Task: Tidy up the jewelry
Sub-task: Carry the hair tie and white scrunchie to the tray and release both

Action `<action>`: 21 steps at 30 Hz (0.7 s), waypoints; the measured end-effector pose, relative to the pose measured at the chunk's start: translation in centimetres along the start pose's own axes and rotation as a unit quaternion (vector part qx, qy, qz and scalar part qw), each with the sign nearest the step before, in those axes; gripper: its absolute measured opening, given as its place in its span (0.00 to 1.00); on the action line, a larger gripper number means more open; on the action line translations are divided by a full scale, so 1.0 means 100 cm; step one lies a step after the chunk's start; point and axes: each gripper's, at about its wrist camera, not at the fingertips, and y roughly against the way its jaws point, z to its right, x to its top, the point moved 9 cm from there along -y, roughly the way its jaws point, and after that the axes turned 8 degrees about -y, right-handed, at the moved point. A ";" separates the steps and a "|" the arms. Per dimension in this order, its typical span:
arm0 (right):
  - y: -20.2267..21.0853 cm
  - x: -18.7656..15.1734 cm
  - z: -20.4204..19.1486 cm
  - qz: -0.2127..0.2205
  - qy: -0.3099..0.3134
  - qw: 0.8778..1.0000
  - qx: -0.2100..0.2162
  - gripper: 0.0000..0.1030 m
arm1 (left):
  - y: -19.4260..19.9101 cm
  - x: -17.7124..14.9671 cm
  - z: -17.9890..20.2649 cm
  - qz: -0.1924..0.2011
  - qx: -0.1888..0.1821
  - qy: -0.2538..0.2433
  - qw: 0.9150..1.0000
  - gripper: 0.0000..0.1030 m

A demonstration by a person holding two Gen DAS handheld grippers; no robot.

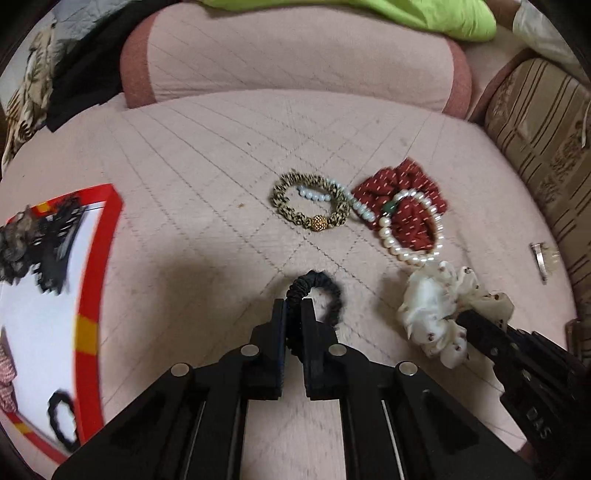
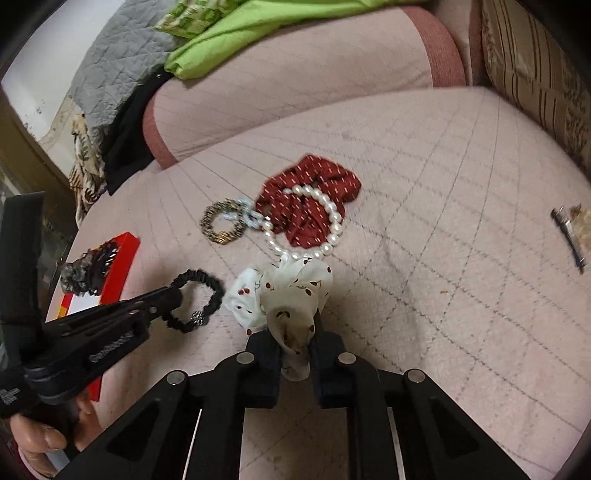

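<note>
Left wrist view: we are holding the left gripper (image 1: 293, 312) over the pink quilted cushion (image 1: 221, 184), its jaws pinching the black scrunchie (image 1: 321, 291), whose loop is curling out to the right of the fingertips. To our left the red-rimmed tray (image 1: 94, 295) is sitting on the cushion, already carrying a dark claw clip (image 1: 55, 240), a grey scrunchie (image 1: 14, 240) and another black hair tie (image 1: 62, 421).

Ahead of the left gripper, the leopard-print scrunchie (image 1: 310, 205) with a gold bead is lying flat, a strand of pale blue beads (image 1: 332, 197) crossing it. Just beside it the red dotted scrunchie (image 1: 406, 206) is lying under the pearl bracelet (image 1: 413, 229), which is resting partly on it.

Right wrist view: we are holding the right gripper (image 2: 295, 339) with its jaws pressed onto the white cherry-print scrunchie (image 2: 288, 291), the fabric bunching up between the fingers. The pearl bracelet (image 2: 314, 221) is touching the far edge of that scrunchie. The left gripper (image 2: 162, 299) is showing at left with the black scrunchie (image 2: 199, 299), just beside the tray (image 2: 118, 273).

Far right on the cushion, a metal hair clip (image 2: 569, 236) is lying well apart from the pile. A green cloth (image 2: 258, 29) is draping over the backrest.
</note>
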 end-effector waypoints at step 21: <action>0.062 -0.029 -0.143 0.013 0.111 0.992 0.057 0.13 | 0.127 -0.062 -0.181 0.067 0.030 0.155 0.985 0.07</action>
